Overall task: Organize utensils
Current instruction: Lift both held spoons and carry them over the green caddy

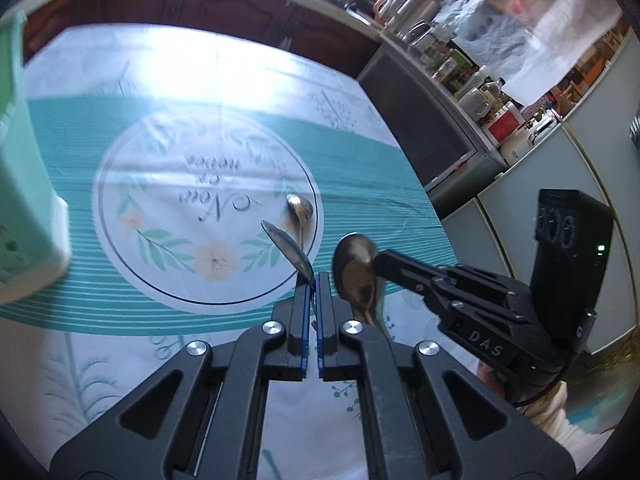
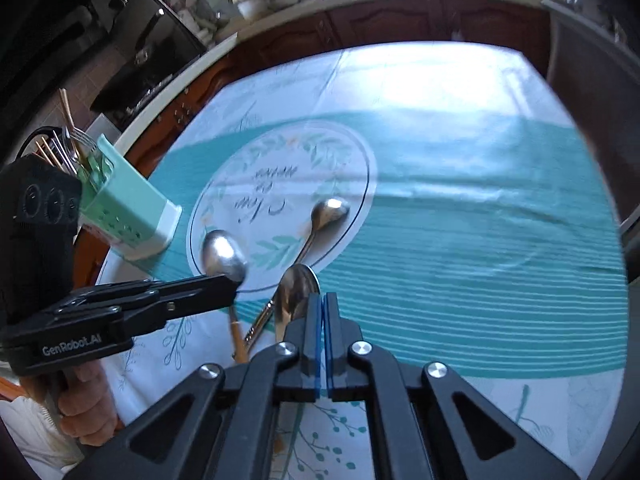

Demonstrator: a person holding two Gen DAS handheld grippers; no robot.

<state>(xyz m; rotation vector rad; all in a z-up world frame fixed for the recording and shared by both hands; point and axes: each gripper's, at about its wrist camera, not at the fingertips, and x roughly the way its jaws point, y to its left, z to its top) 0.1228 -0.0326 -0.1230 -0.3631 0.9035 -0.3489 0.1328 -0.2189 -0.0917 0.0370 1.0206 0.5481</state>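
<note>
My left gripper point(image 1: 314, 285) is shut on a silver spoon point(image 1: 287, 249), whose bowl sticks up and to the left past the blue pads. In the right wrist view the left gripper point(image 2: 234, 284) comes in from the left, holding that silver spoon point(image 2: 222, 257) above the cloth. My right gripper point(image 2: 323, 301) is shut on the edge of a darker spoon point(image 2: 297, 289). The left wrist view shows the right gripper point(image 1: 378, 265) pinching the darker spoon point(image 1: 354, 270) by its bowl. A third spoon point(image 2: 330, 211) lies flat on the round print of the tablecloth point(image 2: 480, 240).
A mint-green utensil holder point(image 2: 128, 210) with forks and chopsticks stands at the table's left edge, and shows close by as the holder point(image 1: 24, 200) in the left wrist view. Brown cabinets point(image 2: 400, 20) run behind the table. A crowded counter point(image 1: 472, 88) lies to the right.
</note>
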